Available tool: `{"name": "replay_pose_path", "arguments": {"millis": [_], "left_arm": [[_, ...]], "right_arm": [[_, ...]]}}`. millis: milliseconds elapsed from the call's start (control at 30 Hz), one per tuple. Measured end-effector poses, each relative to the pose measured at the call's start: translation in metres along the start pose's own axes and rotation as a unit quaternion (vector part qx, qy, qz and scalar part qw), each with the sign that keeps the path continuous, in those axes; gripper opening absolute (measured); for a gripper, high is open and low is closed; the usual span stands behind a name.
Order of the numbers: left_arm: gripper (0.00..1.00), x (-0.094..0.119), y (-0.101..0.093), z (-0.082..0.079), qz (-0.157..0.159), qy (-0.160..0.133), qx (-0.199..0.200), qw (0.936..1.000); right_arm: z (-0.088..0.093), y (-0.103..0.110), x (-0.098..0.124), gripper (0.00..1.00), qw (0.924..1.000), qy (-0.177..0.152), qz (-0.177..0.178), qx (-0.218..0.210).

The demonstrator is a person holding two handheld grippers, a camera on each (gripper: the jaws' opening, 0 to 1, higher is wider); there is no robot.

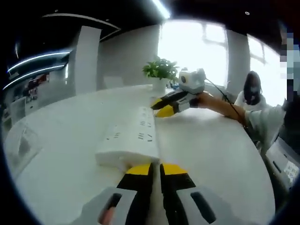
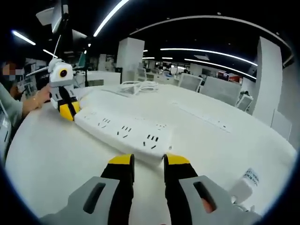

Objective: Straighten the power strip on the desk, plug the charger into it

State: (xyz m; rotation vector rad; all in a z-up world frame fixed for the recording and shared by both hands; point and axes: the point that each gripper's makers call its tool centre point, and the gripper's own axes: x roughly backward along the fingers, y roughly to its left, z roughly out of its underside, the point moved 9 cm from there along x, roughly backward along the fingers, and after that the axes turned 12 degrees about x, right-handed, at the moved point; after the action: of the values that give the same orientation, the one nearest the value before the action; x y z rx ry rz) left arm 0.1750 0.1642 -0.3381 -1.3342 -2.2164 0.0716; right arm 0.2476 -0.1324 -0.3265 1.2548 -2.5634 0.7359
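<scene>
A long white power strip (image 1: 133,136) lies on the white desk (image 1: 211,154), running away from me in the left gripper view. My left gripper (image 1: 156,171) has its yellow-tipped jaws almost closed, right at the strip's near end, with nothing seen between them. At the far end is my right gripper (image 1: 168,107), held by a person's hand. In the right gripper view the same power strip (image 2: 124,131) lies across the desk. My right gripper (image 2: 149,161) is open, and the strip's end is just ahead of the gap. The left gripper (image 2: 67,108) touches the other end.
A small white labelled object (image 2: 246,183), possibly the charger, lies at the lower right. A coiled white cable (image 2: 137,86) and a second long strip (image 2: 204,116) lie farther back. A potted plant (image 1: 161,71) stands behind the strip, and a seated person (image 1: 252,91) is at the right.
</scene>
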Motion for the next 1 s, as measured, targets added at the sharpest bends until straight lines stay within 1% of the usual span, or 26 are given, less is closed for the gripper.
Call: {"name": "replay_pose_path", "arguments": {"millis": [100, 200, 267, 400, 533, 600, 633, 667, 700, 733, 767, 833, 900, 967, 1000], "left_arm": [[0.07, 0.0, 0.001, -0.001, 0.003, 0.001, 0.005, 1.0], [0.07, 0.0, 0.0, -0.001, 0.001, 0.003, 0.002, 1.0], [0.08, 0.0, -0.002, -0.002, 0.001, 0.004, -0.005, 1.0], [0.08, 0.001, -0.002, -0.003, 0.002, 0.005, -0.009, 0.9999], [0.08, 0.004, -0.005, -0.008, 0.01, -0.005, -0.007, 0.9999], [0.09, 0.005, -0.007, -0.01, 0.011, -0.011, -0.01, 0.9998], [0.09, 0.005, -0.008, -0.012, 0.017, -0.02, -0.009, 0.9996], [0.09, 0.004, -0.012, -0.015, 0.024, -0.04, -0.001, 0.9989], [0.09, 0.004, -0.012, -0.016, 0.026, -0.045, 0.001, 0.9986], [0.09, 0.004, -0.015, -0.02, 0.035, -0.062, 0.006, 0.9975], [0.1, 0.005, -0.017, -0.022, 0.037, -0.076, 0.006, 0.9964], [0.1, 0.005, -0.018, -0.024, 0.027, -0.091, 0.006, 0.9954], [0.1, 0.005, -0.016, -0.026, 0.005, -0.108, 0.003, 0.9942], [0.1, 0.006, -0.015, -0.027, -0.004, -0.118, 0.012, 0.993], [0.1, 0.007, -0.014, -0.028, -0.007, -0.121, 0.017, 0.9924]], "right_arm": [[0.0, -0.001, 0.0, 0.24, 1.0, -0.002, -0.001, -0.002], [0.0, -0.002, 0.0, 0.25, 1.0, -0.003, -0.002, -0.002], [0.001, -0.003, -0.001, 0.25, 0.9998, -0.008, 0.0, -0.018], [-0.002, -0.005, 0.001, 0.24, 0.9996, -0.011, 0.005, -0.026], [-0.01, -0.01, 0.008, 0.22, 0.999, -0.02, 0.02, -0.035], [-0.011, -0.013, 0.011, 0.22, 0.999, -0.011, 0.034, -0.028], [-0.011, -0.015, 0.013, 0.22, 0.9987, -0.009, 0.043, -0.025], [-0.011, -0.016, 0.014, 0.22, 0.9985, -0.01, 0.048, -0.025], [-0.012, -0.02, 0.017, 0.22, 0.9978, -0.012, 0.057, -0.03], [-0.012, -0.022, 0.018, 0.22, 0.9975, -0.015, 0.06, -0.032], [-0.013, -0.024, 0.02, 0.22, 0.9971, -0.018, 0.065, -0.036], [-0.014, -0.03, 0.025, 0.22, 0.9955, -0.021, 0.081, -0.044], [-0.015, -0.038, 0.03, 0.22, 0.9931, -0.021, 0.106, -0.046], [-0.015, -0.048, 0.037, 0.22, 0.9887, -0.026, 0.137, -0.055], [-0.015, -0.05, 0.04, 0.22, 0.9871, -0.027, 0.147, -0.058]]}}
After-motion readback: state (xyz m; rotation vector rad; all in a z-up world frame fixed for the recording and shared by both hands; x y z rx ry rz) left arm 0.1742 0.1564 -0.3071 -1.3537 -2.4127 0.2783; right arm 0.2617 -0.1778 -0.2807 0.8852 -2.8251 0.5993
